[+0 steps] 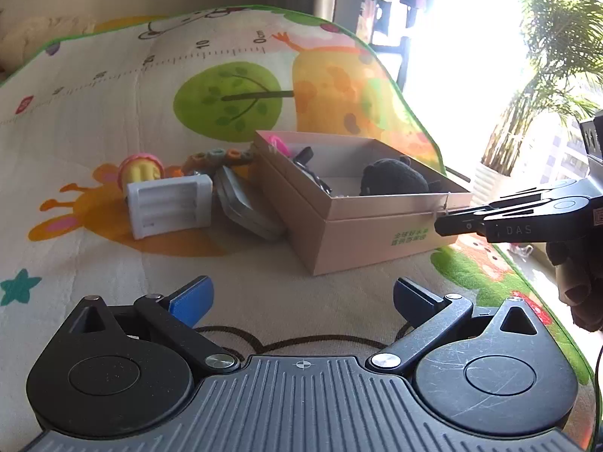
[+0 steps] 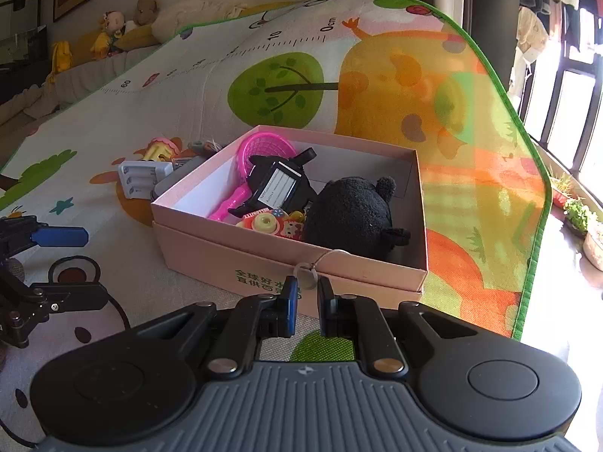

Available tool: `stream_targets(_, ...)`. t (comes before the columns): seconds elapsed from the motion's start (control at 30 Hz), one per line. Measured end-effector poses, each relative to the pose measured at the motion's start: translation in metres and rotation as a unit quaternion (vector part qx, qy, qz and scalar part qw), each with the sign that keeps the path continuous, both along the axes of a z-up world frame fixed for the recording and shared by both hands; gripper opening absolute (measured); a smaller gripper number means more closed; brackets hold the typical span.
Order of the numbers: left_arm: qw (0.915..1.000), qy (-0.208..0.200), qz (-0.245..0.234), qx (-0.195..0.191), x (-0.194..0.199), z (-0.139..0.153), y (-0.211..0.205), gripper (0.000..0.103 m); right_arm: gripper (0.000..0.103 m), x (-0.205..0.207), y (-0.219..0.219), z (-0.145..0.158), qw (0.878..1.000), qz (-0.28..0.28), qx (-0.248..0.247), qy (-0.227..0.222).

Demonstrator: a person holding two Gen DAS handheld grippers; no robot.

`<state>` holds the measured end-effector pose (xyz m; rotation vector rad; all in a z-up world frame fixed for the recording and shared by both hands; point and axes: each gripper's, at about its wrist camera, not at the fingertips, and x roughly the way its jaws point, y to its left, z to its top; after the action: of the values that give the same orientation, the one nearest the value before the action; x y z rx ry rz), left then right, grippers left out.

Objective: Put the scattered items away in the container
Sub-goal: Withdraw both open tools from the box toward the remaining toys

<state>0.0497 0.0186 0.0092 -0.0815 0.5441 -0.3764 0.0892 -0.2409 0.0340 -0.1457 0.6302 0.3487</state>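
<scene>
The open pale-pink cardboard box [image 2: 377, 277] already holds a black plush toy [image 2: 350, 214], a pink toy racket [image 2: 260, 150] and small trinkets, while a white ribbed battery holder [image 1: 169, 205], a yellow-and-pink toy cake [image 1: 141, 169] and a grey tin [image 1: 241, 203] lie just left of it. The right gripper [image 2: 306, 303], jaws drawn together, nothing visibly pinched, sits at the box's near wall by a string tag [image 2: 307, 275]. The left gripper [image 1: 301, 297] stands wide open and empty, so the next step is probably reaching past the box's left side for the battery holder.

1. Left gripper [image 1: 300, 303] sits wide open over the play mat [image 1: 113, 113], nothing between its blue pads.
2. Cardboard box [image 1: 354, 222] straight ahead, with a black plush toy [image 1: 395, 179] inside.
3. White battery holder [image 1: 169, 205] and grey tin [image 1: 245, 207] lie left of the box.
4. Right gripper [image 1: 444, 225] pokes in from the right, jaws closed at the box's near corner.
</scene>
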Motion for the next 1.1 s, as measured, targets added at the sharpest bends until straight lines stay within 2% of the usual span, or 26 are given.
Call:
stream_targets(0.1, 0.9999, 0.011, 0.006, -0.012, 0.003, -0.001, 0.004, 0.103, 0.01, 0.0, 0.004, 0.011, 1.0, 0.009, 0.004, -0.015)
stream_targets(0.23, 0.9999, 0.011, 0.005, -0.009, 0.003, -0.001, 0.004, 0.103, 0.01, 0.007, 0.014, 0.027, 0.999, 0.022, 0.011, -0.034)
stream_targets(0.4, 0.9998, 0.015, 0.009, -0.012, 0.004, -0.002, 0.006, 0.103, 0.011, 0.026, 0.017, 0.044, 0.997, -0.003, 0.013, -0.072)
stream_targets(0.53, 0.9997, 0.018, 0.009, -0.016, 0.005, -0.002, 0.007, 0.103, 0.012, 0.026, 0.003, 0.051, 0.998, -0.011, 0.024, -0.064)
stream_targets(0.63, 0.9995, 0.022, 0.01, -0.02, 0.006, -0.002, 0.008, 0.103, 0.021, 0.01, -0.002, 0.043, 0.999, 0.006, 0.023, -0.041)
stream_targets(0.8, 0.9993, 0.026, 0.011, -0.023, 0.006, -0.002, 0.008, 0.103, 0.021, -0.005, 0.001, 0.01, 1.0, 0.01, 0.006, 0.001)
stream_targets(0.93, 0.9993, 0.027, 0.011, -0.023, 0.006, -0.002, 0.008, 0.103, 0.021, 0.003, 0.005, -0.004, 1.0, -0.002, 0.023, 0.02)
stream_targets(1.0, 0.9993, 0.028, 0.012, -0.024, 0.006, -0.002, 0.008, 0.103, 0.018, 0.006, 0.008, -0.007, 0.999, -0.002, 0.031, 0.028)
stream_targets(1.07, 0.9992, 0.029, 0.012, -0.025, 0.007, -0.002, 0.009, 0.103, 0.008, 0.003, 0.012, -0.006, 0.999, -0.001, 0.031, 0.017)
stream_targets(1.1, 0.9991, 0.03, 0.012, -0.026, 0.007, -0.002, 0.009, 0.103, 0.008, 0.0, 0.015, -0.004, 1.0, 0.001, 0.027, 0.008)
